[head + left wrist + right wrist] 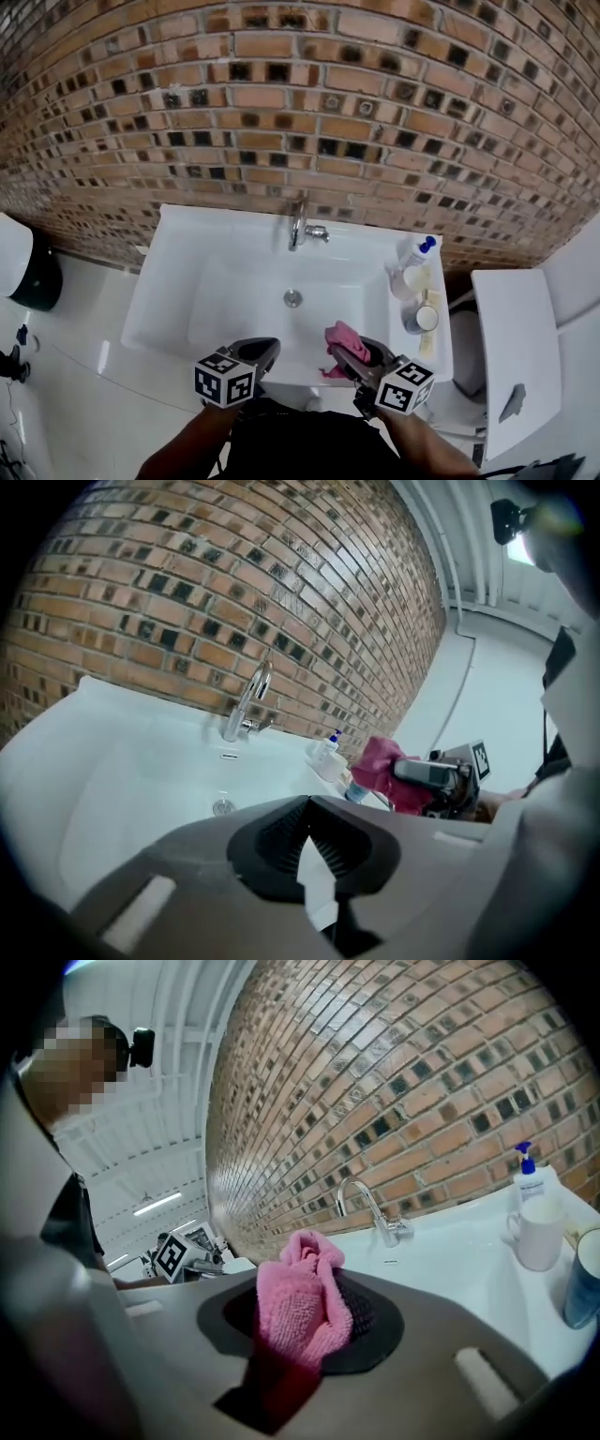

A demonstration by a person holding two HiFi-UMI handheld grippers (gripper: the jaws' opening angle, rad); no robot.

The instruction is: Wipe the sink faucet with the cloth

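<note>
Head view places the faucet [298,225] at the middle of the far rim of the sink [173,281], against the brick wall [281,94], while both grippers are held over the near rim. The cloth [341,339] is clamped in the right gripper [351,356], so the coming move is judged to turn on one line. The faucet lies straight away from that gripper toward the far side and a little to the left, with the whole basin between them. The faucet's long axis is upright, with the spout arched over toward the near side and a short handle stuck out to the right. A wipe would probably have to be run up and down it rather than across. The left gripper [263,349] is set about as near to the faucet as the right one, on its other side, but nothing is held in it. Right gripper view supplies what cannot be read from above: the pink cloth is seen bunched and pinched between the jaws, with a fold standing up past them. A bottle [528,1177] and a cup [539,1232] are also seen to the right of the faucet, where they might be knocked on a wide sweep. Left gripper view alone shows that gripper's jaws drawn together at the tips on nothing.
</note>
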